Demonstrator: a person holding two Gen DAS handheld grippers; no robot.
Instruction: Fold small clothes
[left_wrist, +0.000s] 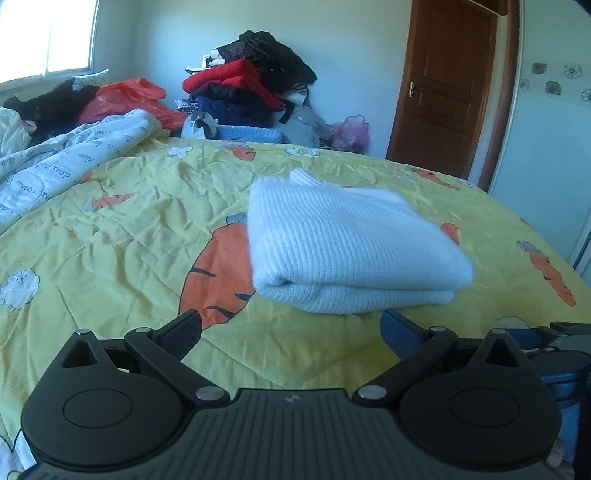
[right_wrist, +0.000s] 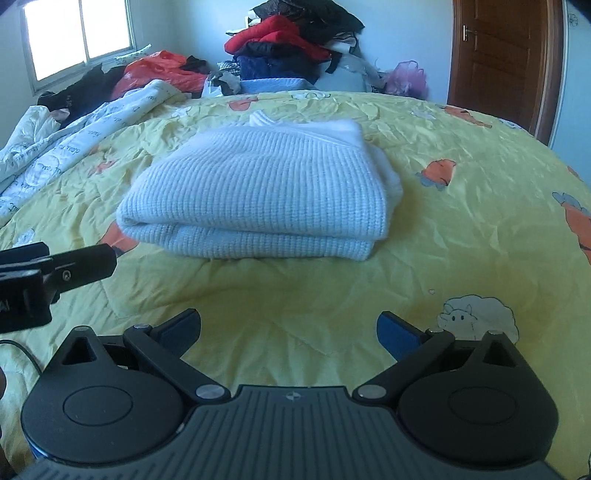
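Note:
A white ribbed knit garment (left_wrist: 351, 247) lies folded into a thick rectangle on the yellow carrot-print bedspread (left_wrist: 122, 221). In the right wrist view the same garment (right_wrist: 258, 195) sits ahead in the middle, fold edge toward me. My left gripper (left_wrist: 291, 325) is open just short of the garment's near edge, nothing between its fingers. My right gripper (right_wrist: 288, 328) is open over bare bedspread (right_wrist: 461, 229), a short way back from the garment. The left gripper's finger (right_wrist: 85, 264) shows at the left of the right wrist view.
A white printed quilt (left_wrist: 66, 162) is bunched at the left of the bed. A heap of red, black and navy clothes (left_wrist: 251, 81) stands behind the bed by the wall. A brown door (left_wrist: 443, 85) is at the right, a window (right_wrist: 77, 33) at the left.

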